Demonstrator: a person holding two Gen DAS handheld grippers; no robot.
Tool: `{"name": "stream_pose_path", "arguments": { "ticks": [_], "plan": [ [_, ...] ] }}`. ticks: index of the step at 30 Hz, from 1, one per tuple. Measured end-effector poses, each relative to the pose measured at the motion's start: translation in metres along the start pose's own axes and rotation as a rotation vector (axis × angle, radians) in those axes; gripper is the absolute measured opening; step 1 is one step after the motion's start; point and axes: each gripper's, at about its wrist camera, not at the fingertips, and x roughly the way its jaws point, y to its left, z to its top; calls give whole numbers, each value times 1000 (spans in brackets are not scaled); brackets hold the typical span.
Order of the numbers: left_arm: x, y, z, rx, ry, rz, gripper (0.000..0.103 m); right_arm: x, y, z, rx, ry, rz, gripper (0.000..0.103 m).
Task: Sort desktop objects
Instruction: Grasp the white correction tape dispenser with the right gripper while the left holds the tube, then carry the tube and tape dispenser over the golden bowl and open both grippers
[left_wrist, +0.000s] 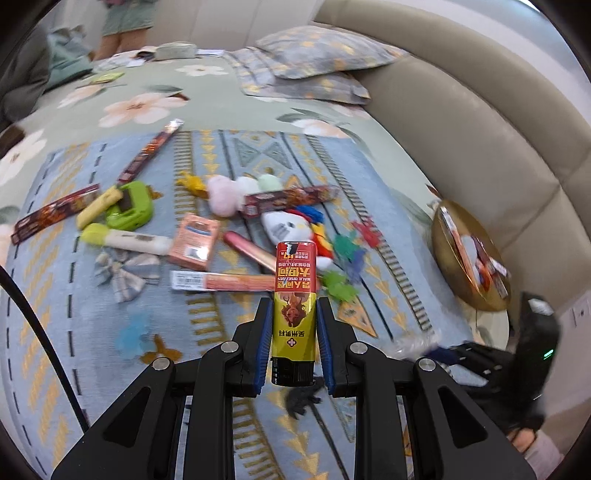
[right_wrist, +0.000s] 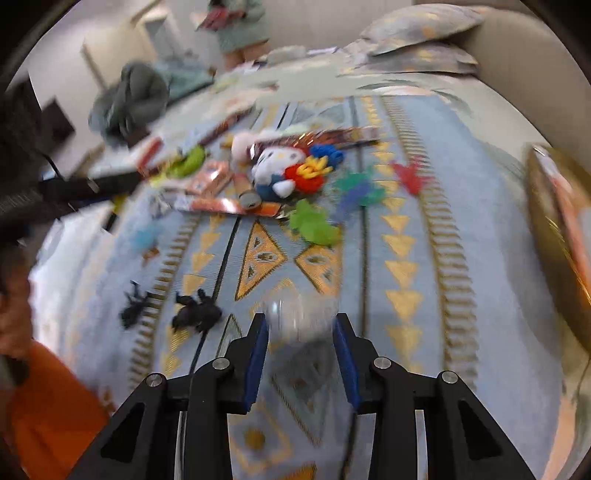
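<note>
My left gripper (left_wrist: 291, 332) clamps the red-and-yellow printed lighter (left_wrist: 294, 302) above the rug, right gripper (right_wrist: 301, 332) grips a blurry clear plastic piece (right_wrist: 301, 321); next, probably carry both to the gold tray (left_wrist: 443, 254).

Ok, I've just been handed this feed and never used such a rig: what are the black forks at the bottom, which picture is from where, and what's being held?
There is no robot arm: a person carries a two-finger gripper in each hand, with a fisheye camera looking forward along its fingers. The black forks with blue pads are those fingers.

The left wrist view shows the left gripper shut on a red and yellow lighter. The right wrist view, which is blurred, shows the right gripper around something clear; I cannot tell what it is or whether it is gripped.

Below lies a blue patterned blanket strewn with snack sticks, a white plush toy, small coloured toy figures and a green clip. A gold bowl holding packets stands at the right.
</note>
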Motion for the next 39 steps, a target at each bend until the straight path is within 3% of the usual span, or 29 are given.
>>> {"name": "stream_pose_path", "arguments": {
  "ticks": [1,2,4,6,8,10,11,14,17,21,23,25,27,33,39],
  "plan": [
    [3,-8,-1,19,13,-10,20,-10,-9,-4,35,-12,16,5],
    [4,-15,-2,32,16,-19,20,-19,-21,-7,80,-25,23,1],
    [8,-33,-4,69,25,-24,20,-27,-40,-12,135,-30,20,1],
    [12,-48,-6,119,34,-6,20,-15,-63,-16,180,31,-5,2],
    [18,-60,-10,166,43,15,20,-4,-81,-22,289,90,88,5],
    [20,-64,-14,193,50,18,20,-1,-85,-26,369,90,199,18],
    [20,-63,-16,200,51,22,20,-5,-80,-25,346,70,206,31],
    [24,-61,-18,224,45,70,20,-14,-49,-16,194,17,122,65],
    [29,-51,-17,186,66,72,20,-5,-20,-3,23,9,44,72],
    [30,-46,-18,178,68,89,20,43,-8,2,-141,161,-25,73],
    [31,-48,-18,191,64,94,20,49,3,-5,-234,106,-88,74],
    [31,-50,-18,203,65,91,20,50,10,-13,-256,73,-142,67],
    [32,-54,-19,223,63,92,20,46,12,-18,-240,35,-146,49],
    [37,-65,-26,255,88,65,20,14,4,-35,-78,-34,-79,48],
    [35,-110,-9,253,76,-63,20,-62,-34,-17,86,-186,-92,48]
  ]
}}
